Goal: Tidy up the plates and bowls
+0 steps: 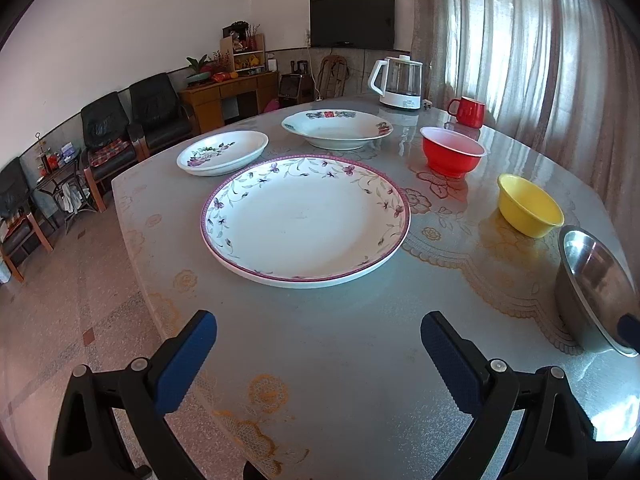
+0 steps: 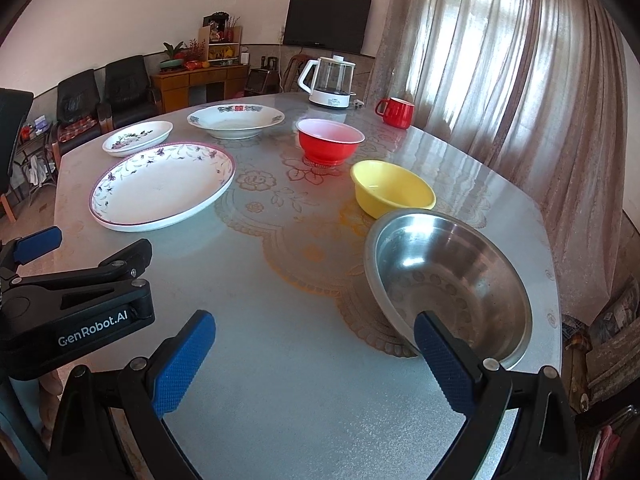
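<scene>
A large floral-rimmed plate (image 1: 306, 220) (image 2: 162, 186) lies on the table ahead of my left gripper (image 1: 318, 328), which is open and empty. Beyond it sit a small oval plate (image 1: 223, 153) (image 2: 138, 138) and a deep white plate (image 1: 337, 129) (image 2: 236, 121). A red bowl (image 1: 452, 156) (image 2: 330, 141), a yellow bowl (image 1: 529, 205) (image 2: 392, 189) and a steel bowl (image 1: 596, 288) (image 2: 448, 276) line the right side. My right gripper (image 2: 316, 330) is open and empty, its right finger in front of the steel bowl's near rim. The left gripper's body (image 2: 76, 300) shows at the left of the right wrist view.
A glass kettle (image 1: 400, 80) (image 2: 332, 82) and a red mug (image 1: 468, 111) (image 2: 396, 113) stand at the table's far end. Curtains (image 2: 520, 80) hang close on the right. The table's left edge (image 1: 132, 248) drops to the floor; black chairs (image 1: 132, 120) and a cabinet line the wall.
</scene>
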Action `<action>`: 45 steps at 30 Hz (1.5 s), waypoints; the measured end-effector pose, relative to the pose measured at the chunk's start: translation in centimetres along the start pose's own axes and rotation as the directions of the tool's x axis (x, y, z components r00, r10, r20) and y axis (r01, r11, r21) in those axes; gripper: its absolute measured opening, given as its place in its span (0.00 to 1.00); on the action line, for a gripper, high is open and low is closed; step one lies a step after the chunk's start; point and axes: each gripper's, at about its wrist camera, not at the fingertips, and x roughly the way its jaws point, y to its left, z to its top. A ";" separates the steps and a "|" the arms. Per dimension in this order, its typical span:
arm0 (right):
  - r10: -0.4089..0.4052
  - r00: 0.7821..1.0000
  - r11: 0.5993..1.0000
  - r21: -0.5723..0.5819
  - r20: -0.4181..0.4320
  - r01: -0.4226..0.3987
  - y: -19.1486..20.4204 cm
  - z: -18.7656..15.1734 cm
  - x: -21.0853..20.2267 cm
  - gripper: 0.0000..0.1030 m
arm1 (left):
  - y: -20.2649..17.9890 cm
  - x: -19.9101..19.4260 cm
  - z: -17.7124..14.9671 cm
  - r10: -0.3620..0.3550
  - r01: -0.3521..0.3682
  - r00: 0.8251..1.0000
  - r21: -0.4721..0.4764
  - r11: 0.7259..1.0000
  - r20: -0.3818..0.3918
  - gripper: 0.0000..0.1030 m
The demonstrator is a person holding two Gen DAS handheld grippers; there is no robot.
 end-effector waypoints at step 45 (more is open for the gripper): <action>0.235 0.938 0.903 0.414 -0.256 -0.113 5.5 10.2 15.4 0.31 | 18.0 15.7 10.8 -0.524 0.533 0.786 -0.072 0.843 -0.327 0.40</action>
